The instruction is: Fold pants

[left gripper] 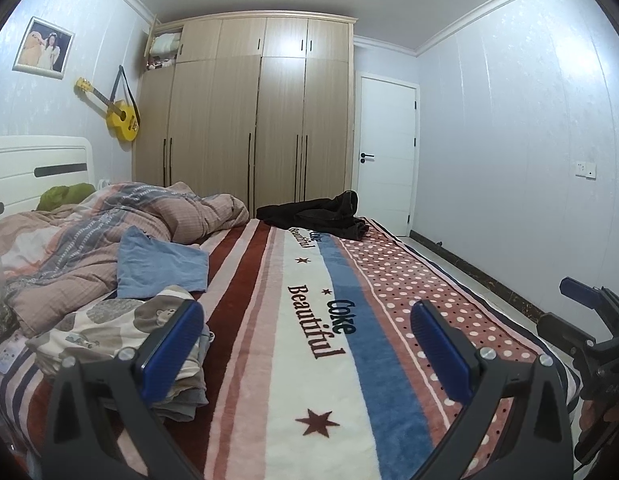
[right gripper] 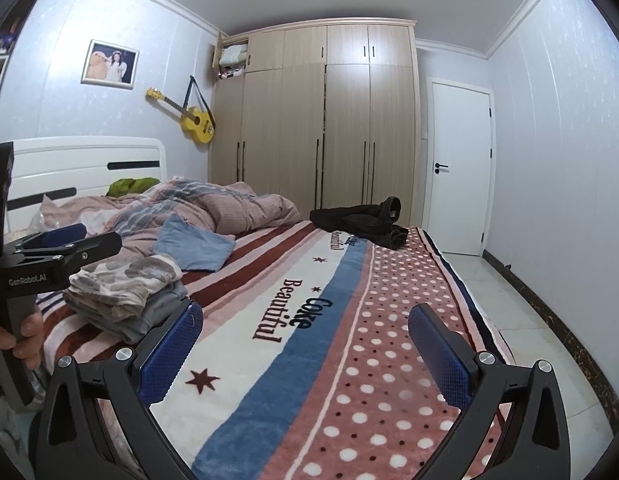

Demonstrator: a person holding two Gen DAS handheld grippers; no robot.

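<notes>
Dark crumpled pants point(left gripper: 317, 214) lie in a heap at the far end of the bed, also in the right wrist view point(right gripper: 359, 220). My left gripper point(left gripper: 305, 320) is open and empty, held over the near end of the striped blanket point(left gripper: 309, 360), far from the pants. My right gripper point(right gripper: 305, 324) is open and empty too, over the blanket point(right gripper: 389, 340) on the dotted side. The right gripper's body shows at the right edge of the left view point(left gripper: 589, 320); the left gripper's body shows at the left of the right view point(right gripper: 49, 256).
A stack of folded clothes point(left gripper: 121, 332) sits near left, also in the right view point(right gripper: 125, 284). A blue folded garment point(left gripper: 161, 264) and a rumpled duvet point(left gripper: 109, 220) lie beyond. Headboard point(left gripper: 37, 168) at left, wardrobe point(left gripper: 245, 120) and door point(left gripper: 387, 152) beyond, tiled floor point(right gripper: 529, 320) to the right.
</notes>
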